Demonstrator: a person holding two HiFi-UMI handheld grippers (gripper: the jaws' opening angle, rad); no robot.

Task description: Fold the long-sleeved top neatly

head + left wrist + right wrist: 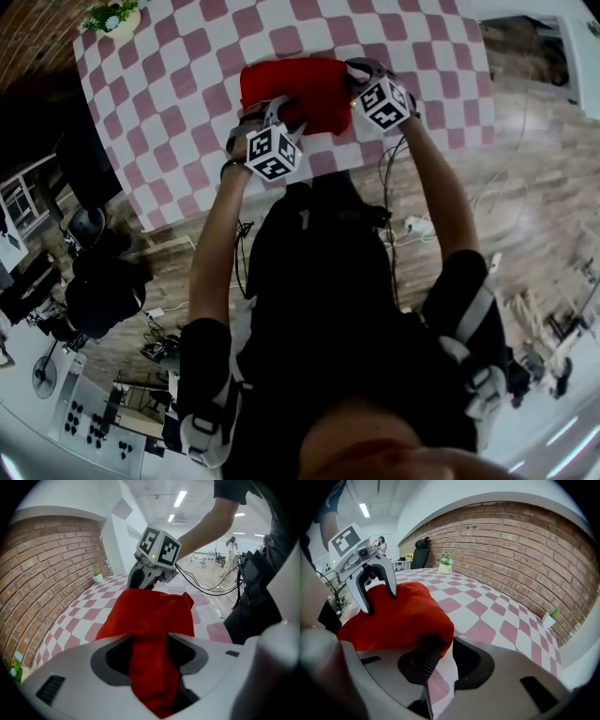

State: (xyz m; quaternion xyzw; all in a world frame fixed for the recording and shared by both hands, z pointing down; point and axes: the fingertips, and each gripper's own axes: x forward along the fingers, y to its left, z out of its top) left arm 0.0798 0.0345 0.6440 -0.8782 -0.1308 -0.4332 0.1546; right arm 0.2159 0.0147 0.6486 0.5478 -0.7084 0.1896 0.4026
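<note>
Partly hidden under the left gripper (pixel 279 111) and right gripper (pixel 354 77), the soft red long-sleeved top (pixel 298 89) lies bunched near the front edge of the table (pixel 187 75), which is covered in pink-and-white chequered cloth. Its sleeves cannot be made out. A brick wall (pixel 511 541) runs alongside, with wood floor (pixel 525 187) below. The left gripper is spread wide, with loose fabric running between its jaws. The right gripper is narrowed but not closed, and the top's edge sits unpinched at its tips.

Checked table (pixel 187 84), folded red top (pixel 300 89), potted plant (pixel 112 17) at corner
</note>
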